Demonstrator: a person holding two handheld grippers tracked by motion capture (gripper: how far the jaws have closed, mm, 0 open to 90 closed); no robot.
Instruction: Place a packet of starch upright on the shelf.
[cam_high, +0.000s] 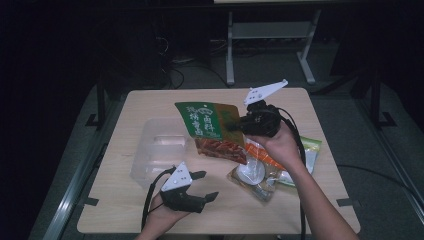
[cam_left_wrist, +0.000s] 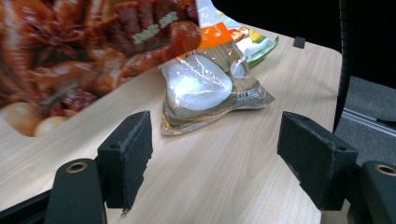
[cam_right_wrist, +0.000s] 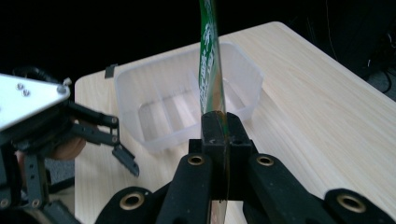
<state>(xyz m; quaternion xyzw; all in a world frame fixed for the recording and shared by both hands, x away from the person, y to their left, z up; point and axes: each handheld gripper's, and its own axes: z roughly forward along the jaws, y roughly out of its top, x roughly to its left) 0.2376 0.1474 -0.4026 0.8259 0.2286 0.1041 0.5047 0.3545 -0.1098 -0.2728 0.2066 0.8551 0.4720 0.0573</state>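
A green snack packet (cam_high: 207, 122) with a red-brown picture on its lower part hangs above the middle of the table. My right gripper (cam_high: 231, 125) is shut on its right edge. In the right gripper view the packet (cam_right_wrist: 208, 60) stands edge-on, pinched between the closed jaws of that gripper (cam_right_wrist: 222, 123). Its printed picture (cam_left_wrist: 84, 46) fills the upper left of the left gripper view. My left gripper (cam_high: 206, 185) rests low near the front edge, open with nothing between its fingers (cam_left_wrist: 215, 154). A clear plastic container (cam_high: 145, 165) lies left of the packet, and it appears beyond the right jaws too (cam_right_wrist: 159, 140).
A see-through packet with a white lump (cam_high: 252, 175) lies right of centre, just ahead of my left gripper (cam_left_wrist: 205, 88). An orange-topped packet (cam_high: 265, 157) and a green-and-white one (cam_high: 310, 150) lie under the right forearm. Bare wooden tabletop (cam_high: 300, 115) shows at the back right.
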